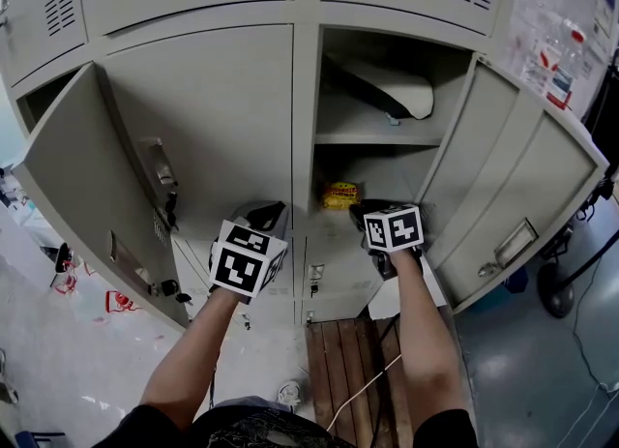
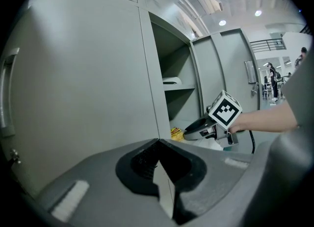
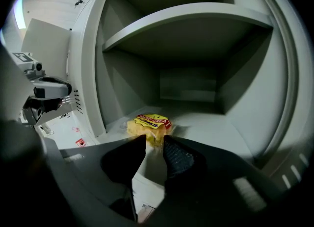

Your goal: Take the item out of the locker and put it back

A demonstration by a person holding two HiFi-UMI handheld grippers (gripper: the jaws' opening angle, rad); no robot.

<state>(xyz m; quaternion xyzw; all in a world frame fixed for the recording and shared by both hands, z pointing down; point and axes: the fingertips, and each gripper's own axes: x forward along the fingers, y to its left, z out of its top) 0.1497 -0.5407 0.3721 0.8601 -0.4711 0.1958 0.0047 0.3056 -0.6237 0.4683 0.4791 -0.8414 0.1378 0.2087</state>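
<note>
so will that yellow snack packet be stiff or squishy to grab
Probably squishy: the yellow snack packet looks like a puffy plastic wrapper, so it may crumple in the right gripper. Likely light for its size. It lies flat on the locker floor, so rolling seems unlikely.

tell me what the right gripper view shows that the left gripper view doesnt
Only the right gripper view: the right gripper, its jaws apart at the near edge of the yellow packet, and the packet's red label. Only the left gripper view: the left gripper, its jaws shut and empty, a closed locker door and ceiling lights. Both: the open locker with its shelf, and the packet on its floor.
</note>
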